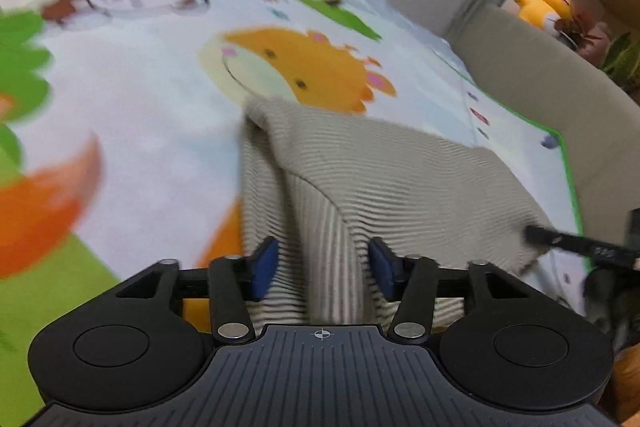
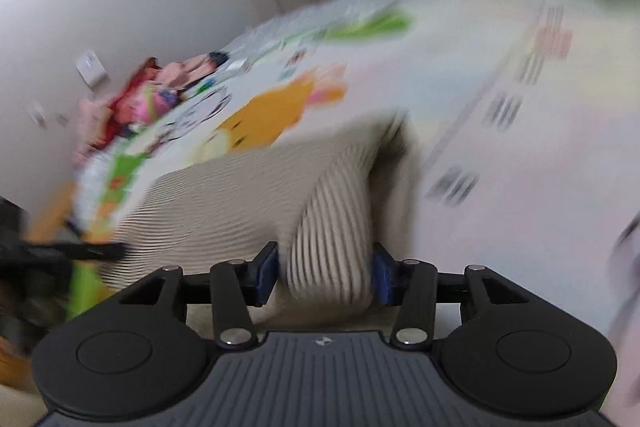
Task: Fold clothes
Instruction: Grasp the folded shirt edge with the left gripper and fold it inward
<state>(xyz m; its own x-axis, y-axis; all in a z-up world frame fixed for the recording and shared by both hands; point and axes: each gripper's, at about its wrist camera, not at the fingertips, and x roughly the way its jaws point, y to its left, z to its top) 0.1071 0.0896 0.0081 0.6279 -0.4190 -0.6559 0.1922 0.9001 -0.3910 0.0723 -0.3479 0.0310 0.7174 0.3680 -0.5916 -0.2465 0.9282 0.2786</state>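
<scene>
Pinching bunched folds of the beige striped garment (image 1: 360, 167) in my left gripper (image 1: 323, 269) and right gripper (image 2: 325, 273), above the cartoon play mat (image 1: 160, 87).

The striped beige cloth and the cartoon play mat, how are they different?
The striped beige ribbed cloth is one plain colour with thin lines; the cartoon play mat is white with bright orange and green pictures. The cloth is bunched and lifted, gripped by the left gripper and right gripper; the mat lies flat beneath it. The mat is far bigger.
</scene>
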